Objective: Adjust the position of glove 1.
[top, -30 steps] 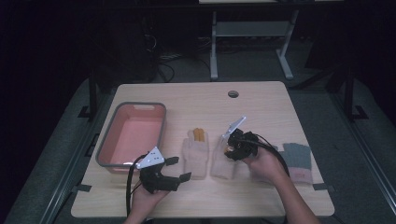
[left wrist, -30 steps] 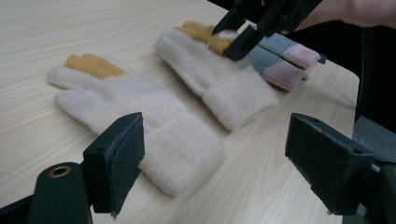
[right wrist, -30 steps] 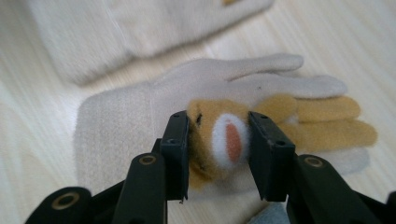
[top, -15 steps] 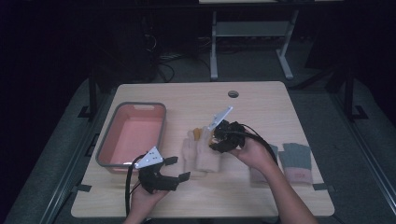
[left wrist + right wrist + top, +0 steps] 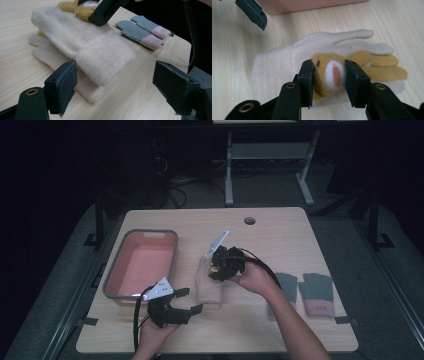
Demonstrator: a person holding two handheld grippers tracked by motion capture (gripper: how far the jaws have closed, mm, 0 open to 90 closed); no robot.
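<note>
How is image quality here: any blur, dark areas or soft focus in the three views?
High view: room black beyond the table, right tool slightly smeared. Left gripper view: cream glove cuff blurred. Right gripper view: evenly lit, sharp on the tan patch.

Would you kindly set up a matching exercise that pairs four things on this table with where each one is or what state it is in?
Things:
1. cream glove
2. grey gloves
3. pink bin
4. left gripper

Places or states:
A. lying side by side near the table's right edge
B. jaws wide apart, holding nothing
C. at the table's left, nothing visible inside
D. gripped at its tan animal patch by the right gripper

Pairs: 1-D, 2-A, 3-C, 4-B
</note>
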